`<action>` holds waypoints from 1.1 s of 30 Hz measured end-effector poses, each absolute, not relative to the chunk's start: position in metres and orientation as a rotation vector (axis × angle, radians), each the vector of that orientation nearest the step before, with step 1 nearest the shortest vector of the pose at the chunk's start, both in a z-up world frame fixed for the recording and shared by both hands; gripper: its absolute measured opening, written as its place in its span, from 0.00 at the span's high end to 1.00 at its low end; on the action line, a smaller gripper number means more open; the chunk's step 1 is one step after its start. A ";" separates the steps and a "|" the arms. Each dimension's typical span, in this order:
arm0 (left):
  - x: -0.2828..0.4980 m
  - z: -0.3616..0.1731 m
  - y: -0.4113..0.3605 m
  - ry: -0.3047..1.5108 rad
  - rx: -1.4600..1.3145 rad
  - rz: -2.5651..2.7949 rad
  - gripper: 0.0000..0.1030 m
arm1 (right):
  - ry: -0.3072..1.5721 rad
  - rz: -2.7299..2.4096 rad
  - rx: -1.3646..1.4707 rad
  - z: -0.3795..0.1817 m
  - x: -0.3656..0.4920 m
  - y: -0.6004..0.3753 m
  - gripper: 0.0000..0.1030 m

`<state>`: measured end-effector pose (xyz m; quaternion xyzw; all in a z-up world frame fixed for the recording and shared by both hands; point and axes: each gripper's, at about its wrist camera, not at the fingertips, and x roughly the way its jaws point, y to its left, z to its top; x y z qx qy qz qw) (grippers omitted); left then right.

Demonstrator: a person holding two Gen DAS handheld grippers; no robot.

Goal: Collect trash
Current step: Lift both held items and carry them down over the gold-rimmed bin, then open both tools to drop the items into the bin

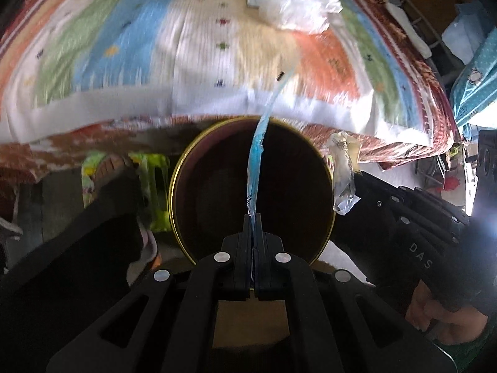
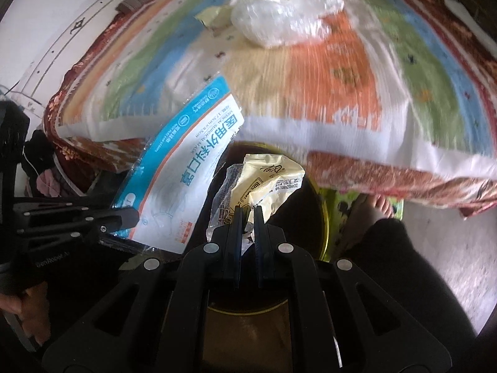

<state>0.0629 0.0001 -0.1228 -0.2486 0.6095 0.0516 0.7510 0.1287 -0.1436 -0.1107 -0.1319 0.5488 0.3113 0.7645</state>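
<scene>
While both wrappers hang directly over the open mouth of the round bin point(image 1: 253, 186), the step in hand is judged to be the release of collected trash into it. The left gripper point(image 1: 254, 220) is seen clamped tight on the edge of a blue-and-white mask packet point(image 2: 180, 183), which extends forward of its fingertips and appears edge-on in its own view. The right gripper point(image 2: 247, 214) is closed on a crumpled yellow wrapper point(image 2: 270, 180), the pads pressing on the bunched film with a narrow gap left between them. Both devices are pitched steeply downward, side by side, with the bin's gold rim point(image 1: 174, 186) lying just ahead of and beneath the fingertips.

For a clean drop, it is advised that each item be brought fully inside the rim before the jaws are parted; the mask packet is long and flat and could catch on the rim or slide outside if let go while tilted across it. A hand point(image 2: 21, 304) is visible gripping the left device's handle.

Further trash remains on the striped bedspread point(image 1: 124, 62) well ahead of both grippers: a clear plastic bag point(image 2: 279, 21) and a pale yellow scrap point(image 2: 214, 15) beside it. A person's foot point(image 2: 376, 205) stands near the bin, to the right of the right gripper.
</scene>
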 end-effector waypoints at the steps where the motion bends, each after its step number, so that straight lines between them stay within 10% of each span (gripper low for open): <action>1: 0.063 -0.127 0.000 1.345 -0.558 0.114 1.00 | 1.207 0.670 -0.284 -0.114 0.130 -0.144 0.94; 12: 0.065 -0.156 0.002 1.455 -0.652 0.106 1.00 | 1.335 0.605 -0.236 -0.142 0.147 -0.147 0.85; 16: 0.066 -0.155 0.007 1.436 -0.678 0.119 0.73 | 1.363 0.607 -0.187 -0.144 0.150 -0.147 0.66; 33: 0.079 -0.099 0.049 1.175 -0.641 0.274 0.52 | 1.154 0.609 -0.222 -0.097 0.163 -0.143 0.46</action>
